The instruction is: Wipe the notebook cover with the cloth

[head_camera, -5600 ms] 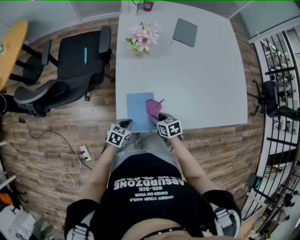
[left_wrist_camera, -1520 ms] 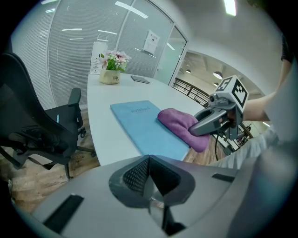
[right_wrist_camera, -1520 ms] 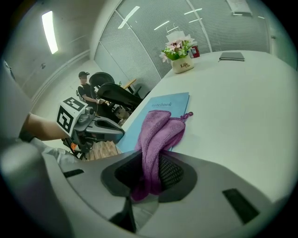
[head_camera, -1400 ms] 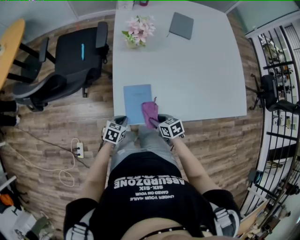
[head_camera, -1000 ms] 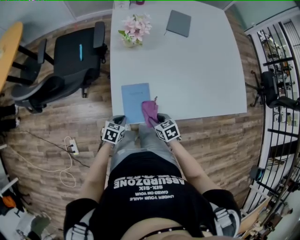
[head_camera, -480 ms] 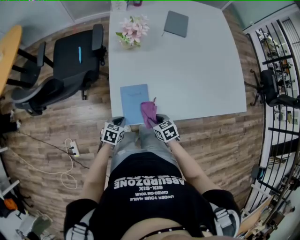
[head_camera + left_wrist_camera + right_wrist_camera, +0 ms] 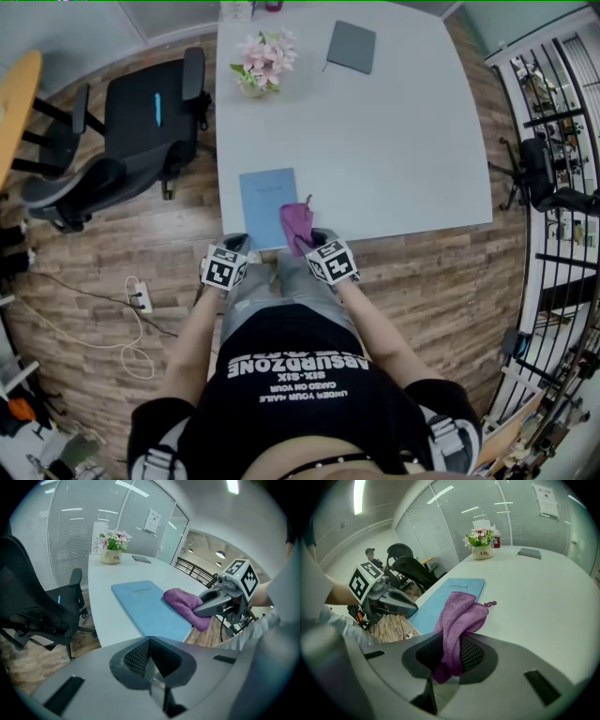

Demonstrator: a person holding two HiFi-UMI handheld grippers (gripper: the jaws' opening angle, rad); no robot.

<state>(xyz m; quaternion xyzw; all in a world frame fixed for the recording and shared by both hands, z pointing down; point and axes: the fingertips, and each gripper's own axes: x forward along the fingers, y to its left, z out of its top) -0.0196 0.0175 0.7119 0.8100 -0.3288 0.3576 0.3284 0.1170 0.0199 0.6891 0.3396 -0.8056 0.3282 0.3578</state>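
A light blue notebook (image 7: 265, 206) lies closed at the white table's near edge, also in the left gripper view as the notebook (image 7: 145, 605) and in the right gripper view as the notebook (image 7: 443, 600). A purple cloth (image 7: 298, 225) rests on the notebook's right side, with my right gripper (image 7: 314, 242) shut on its near end. In its own view the cloth (image 7: 457, 625) hangs out between the shut jaws of the right gripper (image 7: 451, 660). My left gripper (image 7: 236, 250) sits just off the table edge by the notebook's near left corner, shut and empty, as the left gripper (image 7: 151, 659) shows.
A vase of pink flowers (image 7: 256, 66) and a grey notebook (image 7: 352, 47) stand at the table's far end. A black office chair (image 7: 141, 122) is left of the table (image 7: 403, 141). A power strip and cable (image 7: 139, 302) lie on the wooden floor.
Since several seconds ago the cloth has slid back toward the near edge of the notebook with my right gripper. In the last half second nothing visibly moves.
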